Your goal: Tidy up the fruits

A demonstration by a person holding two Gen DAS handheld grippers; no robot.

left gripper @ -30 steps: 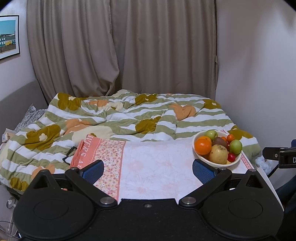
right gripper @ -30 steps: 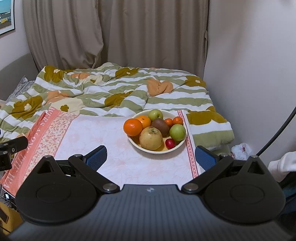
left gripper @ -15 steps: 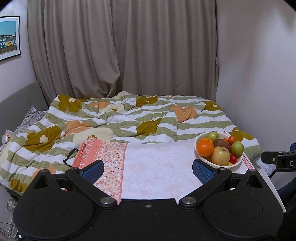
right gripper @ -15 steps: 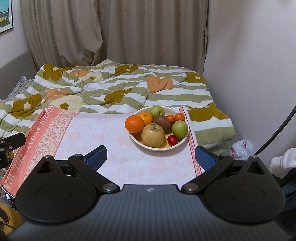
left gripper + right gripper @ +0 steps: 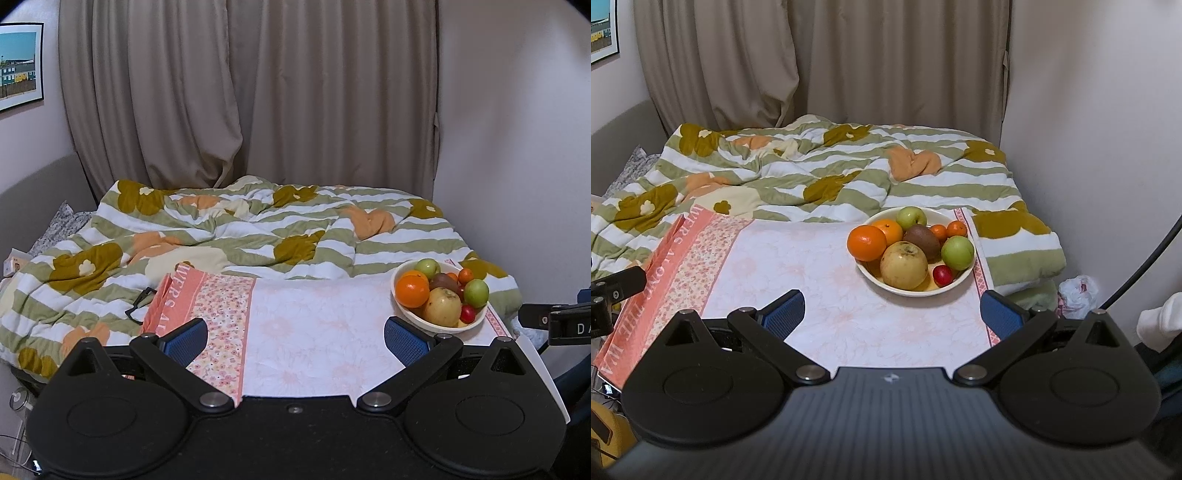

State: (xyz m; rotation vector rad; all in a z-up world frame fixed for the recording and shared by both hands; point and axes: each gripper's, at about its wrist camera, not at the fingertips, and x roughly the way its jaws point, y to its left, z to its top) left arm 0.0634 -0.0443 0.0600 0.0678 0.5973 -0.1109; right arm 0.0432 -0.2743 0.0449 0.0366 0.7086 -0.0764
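Observation:
A white bowl [image 5: 903, 291] of fruit stands on a pink floral cloth [image 5: 798, 266]. It holds a large orange [image 5: 866, 242], a yellow pear-like fruit [image 5: 903, 264], a brown kiwi [image 5: 922, 240], two green apples [image 5: 957, 253], small oranges and a red fruit [image 5: 942, 274]. My right gripper [image 5: 892, 312] is open and empty, just short of the bowl. My left gripper [image 5: 295, 334] is open and empty over the cloth [image 5: 314, 325]; the bowl [image 5: 436, 325] is at its right.
A green-striped flowered quilt [image 5: 820, 177] covers the bed behind the cloth. Curtains [image 5: 258, 96] hang at the back. A white wall [image 5: 1100, 129] stands close on the right. A plastic bag [image 5: 1076, 291] lies beside the bed.
Both grippers have drifted slightly; the bowl sits a little lower and more to the right in both views. Both stay open and empty.

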